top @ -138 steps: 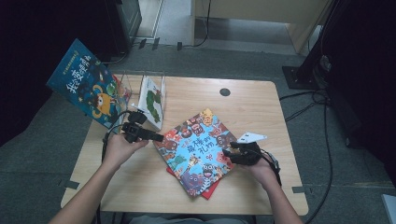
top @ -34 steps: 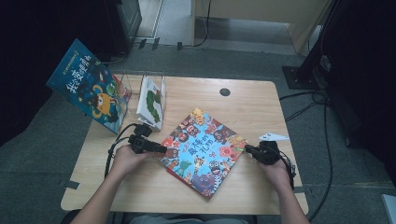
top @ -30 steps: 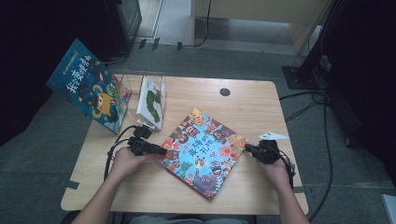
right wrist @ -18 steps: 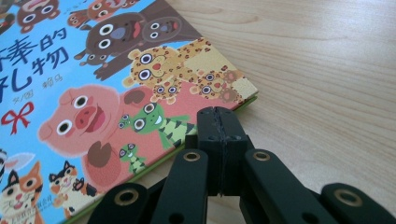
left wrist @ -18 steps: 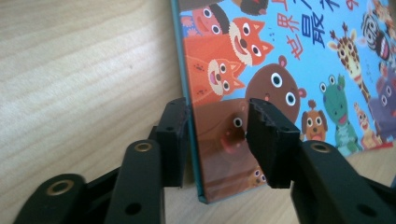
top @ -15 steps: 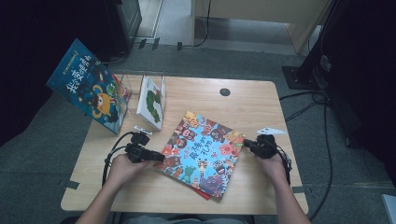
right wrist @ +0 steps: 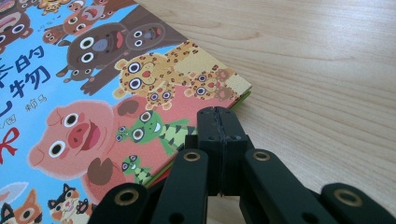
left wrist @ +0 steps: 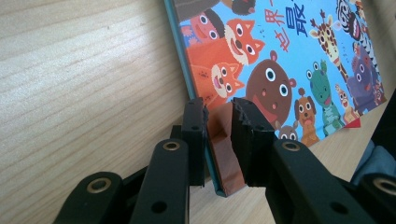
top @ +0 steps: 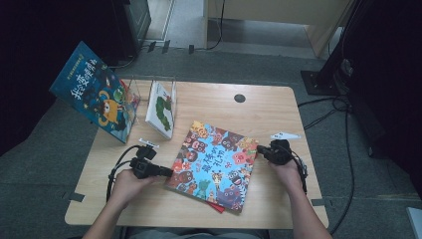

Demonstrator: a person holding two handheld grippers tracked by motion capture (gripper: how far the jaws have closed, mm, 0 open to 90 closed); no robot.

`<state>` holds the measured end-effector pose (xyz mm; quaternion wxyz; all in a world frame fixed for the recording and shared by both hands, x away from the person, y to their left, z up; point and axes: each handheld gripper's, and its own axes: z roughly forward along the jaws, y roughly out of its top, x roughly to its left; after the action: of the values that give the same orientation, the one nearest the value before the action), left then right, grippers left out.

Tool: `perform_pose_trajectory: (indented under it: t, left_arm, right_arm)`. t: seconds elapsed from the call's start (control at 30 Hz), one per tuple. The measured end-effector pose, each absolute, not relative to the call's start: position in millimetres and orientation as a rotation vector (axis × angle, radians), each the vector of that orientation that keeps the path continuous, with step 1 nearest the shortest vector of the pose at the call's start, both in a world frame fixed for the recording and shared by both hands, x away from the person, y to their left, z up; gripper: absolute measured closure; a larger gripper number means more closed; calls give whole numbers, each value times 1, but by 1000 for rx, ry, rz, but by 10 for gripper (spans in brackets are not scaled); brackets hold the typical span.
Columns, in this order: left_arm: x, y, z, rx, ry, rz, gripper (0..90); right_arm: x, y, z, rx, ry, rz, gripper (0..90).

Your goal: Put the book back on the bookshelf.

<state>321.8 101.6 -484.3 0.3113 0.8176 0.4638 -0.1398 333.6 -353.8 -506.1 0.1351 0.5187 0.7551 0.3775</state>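
Jaws of left gripper [left wrist: 219,140] just closing, book corner between them, pads not yet pressing | right gripper [right wrist: 218,122] jaws shut, empty, over picture book [top: 214,164] right edge | book flat mid-worktop [top: 278,104], slid leftward since a second ago | judged: lift next

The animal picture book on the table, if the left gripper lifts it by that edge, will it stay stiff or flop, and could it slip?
The animal picture book looks like a thin hardcover, so it would probably stay fairly flat. Held only at its edge between the left gripper jaws, which have just been closing, it may sag or pivot. Its glossy cover could slide on the wooden table under the shut right gripper.
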Motion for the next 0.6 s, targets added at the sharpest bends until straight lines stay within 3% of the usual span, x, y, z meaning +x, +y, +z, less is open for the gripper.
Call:
perform_pose_trajectory:
  t: [0.33, 0.6]
  left_arm:
    - [337, 101, -482, 2154, 1251, -301, 549]
    - [353, 97, -482, 2161, 1243, -278, 469]
  right_arm:
    - [330, -355, -506, 1498, 2206, 1093, 900]
    - [314, -357, -505, 1459, 2235, 1098, 900]
